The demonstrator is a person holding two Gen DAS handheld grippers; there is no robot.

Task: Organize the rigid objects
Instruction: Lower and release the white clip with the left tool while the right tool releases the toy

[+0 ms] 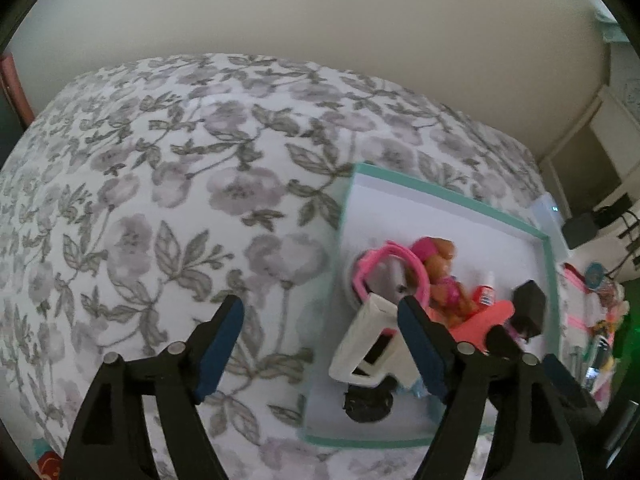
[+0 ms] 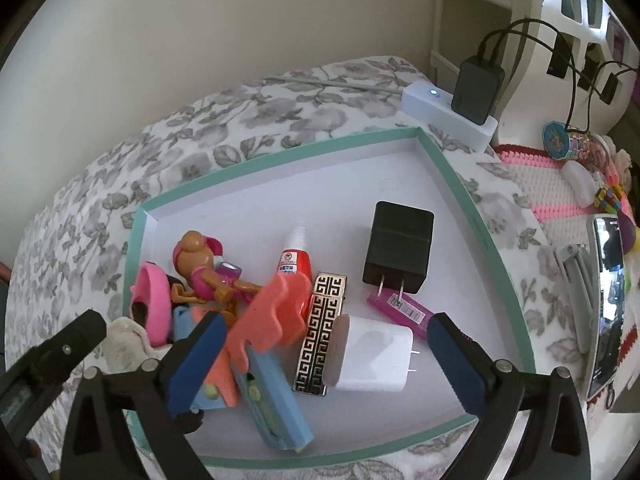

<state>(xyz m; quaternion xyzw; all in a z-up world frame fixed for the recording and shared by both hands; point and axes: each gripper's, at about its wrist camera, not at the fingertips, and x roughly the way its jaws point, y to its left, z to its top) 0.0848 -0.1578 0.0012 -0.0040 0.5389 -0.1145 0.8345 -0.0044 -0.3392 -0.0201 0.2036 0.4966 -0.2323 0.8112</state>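
A teal-rimmed white box point(image 2: 280, 154) lies on a floral bedspread point(image 1: 160, 200). Inside it are a black charger point(image 2: 400, 248), a white charger point(image 2: 376, 356), a red glue bottle point(image 2: 294, 256), a toy doll point(image 2: 204, 264), a coral plastic piece point(image 2: 272, 312), a gold-and-black clip point(image 2: 320, 332) and a magenta tube point(image 2: 404, 310). My right gripper point(image 2: 326, 324) is open over the box, straddling the coral piece, clip and white charger without touching them. My left gripper point(image 1: 322, 312) is open over the box's left rim point(image 1: 340, 220), its right finger beside a white toy vehicle point(image 1: 372, 344).
A white power strip point(image 2: 420, 100) with a black adapter point(image 2: 476, 88) sits behind the box. To the right are a pink-and-white crochet mat point(image 2: 540, 184) with small trinkets and a phone on a stand point(image 2: 608, 300). A plain wall stands behind the bed.
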